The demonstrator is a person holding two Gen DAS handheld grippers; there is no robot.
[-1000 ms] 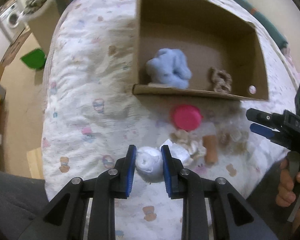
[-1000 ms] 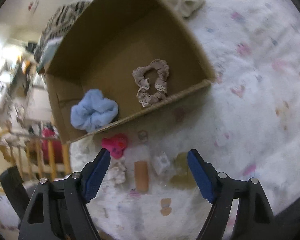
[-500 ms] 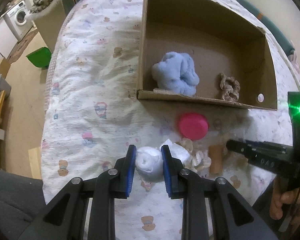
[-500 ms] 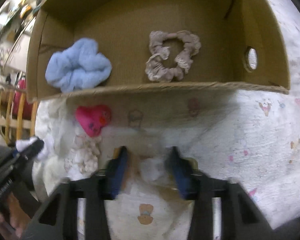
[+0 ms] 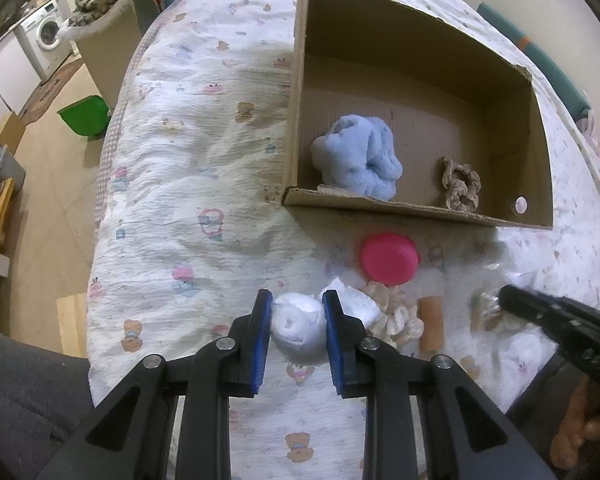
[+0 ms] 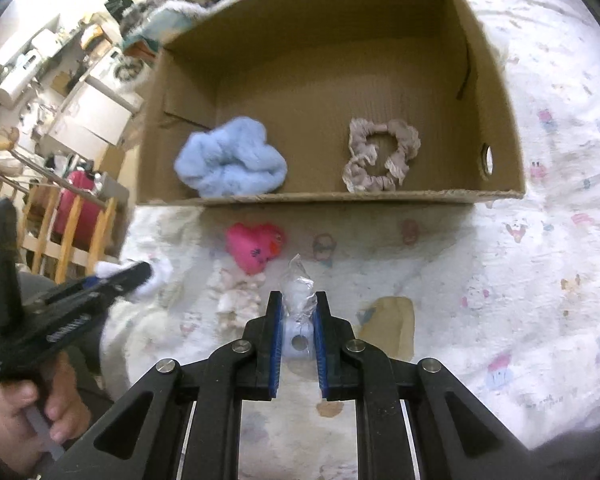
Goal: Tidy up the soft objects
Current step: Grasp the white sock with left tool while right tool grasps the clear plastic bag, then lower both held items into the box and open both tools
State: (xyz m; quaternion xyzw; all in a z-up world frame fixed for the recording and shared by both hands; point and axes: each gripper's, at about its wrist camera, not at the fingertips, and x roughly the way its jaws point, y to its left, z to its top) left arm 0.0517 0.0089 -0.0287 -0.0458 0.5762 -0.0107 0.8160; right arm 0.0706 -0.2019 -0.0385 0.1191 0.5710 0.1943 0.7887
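My left gripper is shut on a rolled white sock just above the patterned bedspread. My right gripper is shut on a small clear-wrapped white packet; it shows at the right of the left wrist view. An open cardboard box lies ahead, holding a fluffy light blue cloth and a beige scrunchie. A pink heart plush lies in front of the box.
A cream ruffled item, a folded white cloth and a small brown cylinder lie between the grippers. A tan patch lies right of my right gripper. The bed edge drops to the floor at left, with a green bin.
My right gripper moved in over the small items, closed from wide open and now grips the wrapped packet. My left gripper kept its hold on the sock and rose slightly.
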